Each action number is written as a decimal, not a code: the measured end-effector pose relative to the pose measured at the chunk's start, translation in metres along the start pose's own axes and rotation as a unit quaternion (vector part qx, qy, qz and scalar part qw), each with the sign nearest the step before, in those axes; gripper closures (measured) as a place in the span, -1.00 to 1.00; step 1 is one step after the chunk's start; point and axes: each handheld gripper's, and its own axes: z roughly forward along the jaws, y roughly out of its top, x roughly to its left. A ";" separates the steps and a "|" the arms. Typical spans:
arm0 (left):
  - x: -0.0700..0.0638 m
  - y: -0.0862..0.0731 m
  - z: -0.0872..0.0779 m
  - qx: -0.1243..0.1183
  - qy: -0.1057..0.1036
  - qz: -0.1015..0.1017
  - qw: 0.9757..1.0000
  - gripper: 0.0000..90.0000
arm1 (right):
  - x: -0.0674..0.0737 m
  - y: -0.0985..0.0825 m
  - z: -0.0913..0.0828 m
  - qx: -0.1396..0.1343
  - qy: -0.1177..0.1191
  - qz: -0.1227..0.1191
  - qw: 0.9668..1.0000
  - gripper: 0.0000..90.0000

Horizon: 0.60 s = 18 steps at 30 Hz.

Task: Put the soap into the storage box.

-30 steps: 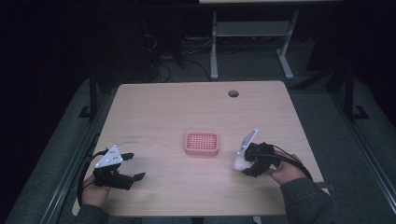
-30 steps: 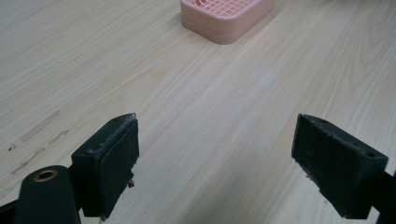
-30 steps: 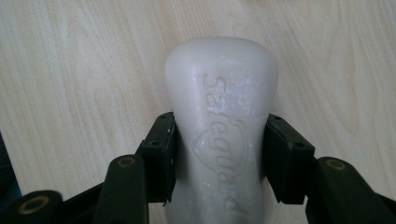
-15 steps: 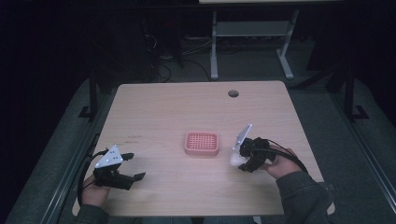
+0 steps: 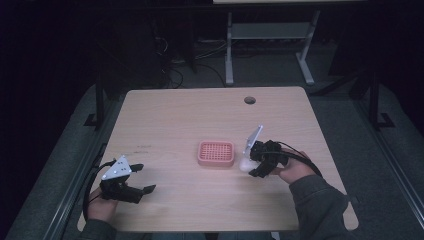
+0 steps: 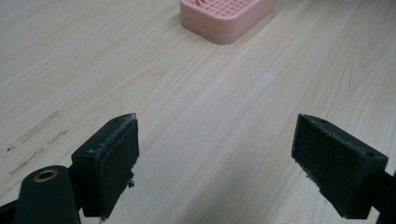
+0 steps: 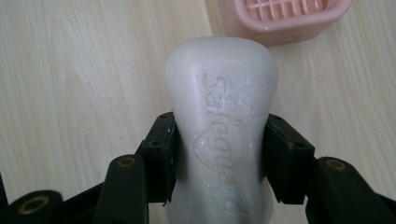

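Between the right gripper's (image 7: 218,154) fingers: soap (image 7: 222,121), pinched at its waist, just short of the pink dish (image 7: 285,16). Left gripper (image 6: 219,163): fingers spread, empty, low over the surface (image 6: 93,56). Risk: slick bar squirts free under squeeze.

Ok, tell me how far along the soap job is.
Done: the right gripper has the white soap bar clamped between its jaws at the bar's narrow waist. In hand: it holds the bar just beside the pink soap dish, which looks empty. Left: probably setting the bar into the dish and letting go. The left gripper sits open near the table edge.
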 end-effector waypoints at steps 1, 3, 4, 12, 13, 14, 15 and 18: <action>0.000 0.000 0.000 0.000 0.000 0.000 1.000 -0.67 | -0.001 0.001 0.000 0.000 0.002 0.000 1.000 0.10; 0.000 0.000 0.000 0.000 0.000 -0.001 1.000 -0.67 | -0.002 0.002 0.000 -0.003 0.004 0.000 1.000 0.10; 0.000 0.000 0.000 0.000 0.000 -0.001 1.000 -0.67 | -0.003 0.003 0.001 -0.004 0.005 0.000 1.000 0.10; 0.000 0.000 0.000 -0.001 0.000 0.000 1.000 -0.67 | -0.008 0.008 0.004 0.000 0.009 0.000 1.000 0.10; 0.000 0.000 0.000 -0.001 0.000 0.000 1.000 -0.67 | -0.008 0.010 0.003 0.000 0.010 0.001 1.000 0.10; 0.000 0.000 0.000 -0.001 0.000 0.000 1.000 -0.67 | -0.009 0.011 0.003 0.001 0.008 -0.001 1.000 0.10; 0.000 0.000 0.000 -0.001 0.000 -0.001 1.000 -0.67 | -0.010 0.012 0.003 0.001 0.009 -0.002 1.000 0.10; 0.000 0.000 0.000 -0.002 0.000 -0.001 1.000 -0.67 | -0.011 0.016 0.002 0.000 0.007 -0.002 1.000 0.10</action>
